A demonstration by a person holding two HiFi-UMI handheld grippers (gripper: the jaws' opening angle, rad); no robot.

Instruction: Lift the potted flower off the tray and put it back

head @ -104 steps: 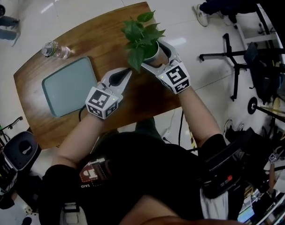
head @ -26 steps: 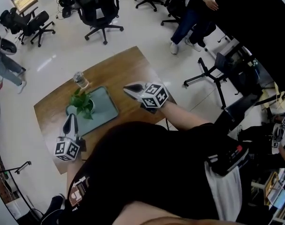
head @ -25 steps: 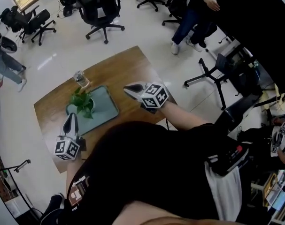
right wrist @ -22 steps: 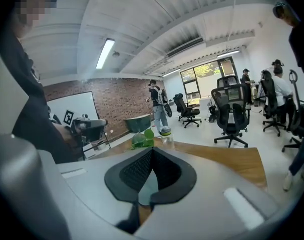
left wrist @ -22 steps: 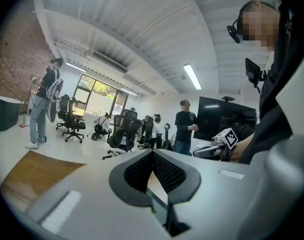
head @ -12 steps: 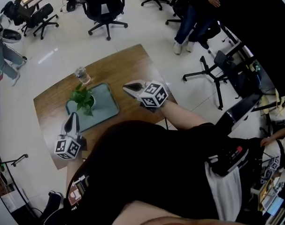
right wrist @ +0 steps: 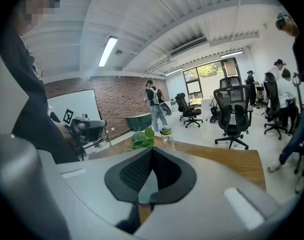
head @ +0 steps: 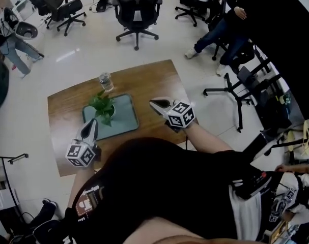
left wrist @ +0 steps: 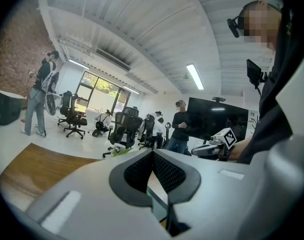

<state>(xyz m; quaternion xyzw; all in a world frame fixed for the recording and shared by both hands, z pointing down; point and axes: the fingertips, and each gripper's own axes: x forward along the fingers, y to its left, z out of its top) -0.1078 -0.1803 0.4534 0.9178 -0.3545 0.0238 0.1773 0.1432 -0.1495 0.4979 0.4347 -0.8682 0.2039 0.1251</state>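
The left gripper point(head: 92, 123) has its jaws pressed together and holds nothing, near the front edge of the tabletop point(head: 154, 78). The right gripper point(head: 154, 104) is closed tight and empty too, nearer the right edge. The potted flower point(head: 104, 105) stands on the left part of the tray point(head: 126, 120).

Potted flower point(head: 104, 105): small plant w/ green leaves in a light pot, upright, standing on the tray, in its far-left part, leaves hanging a bit over the pot rim. Tray point(head: 124, 120): pale grey-green, rectangular w/ rounded corners, lying flat on brown wooden table point(head: 154, 80), approx. in the middle.
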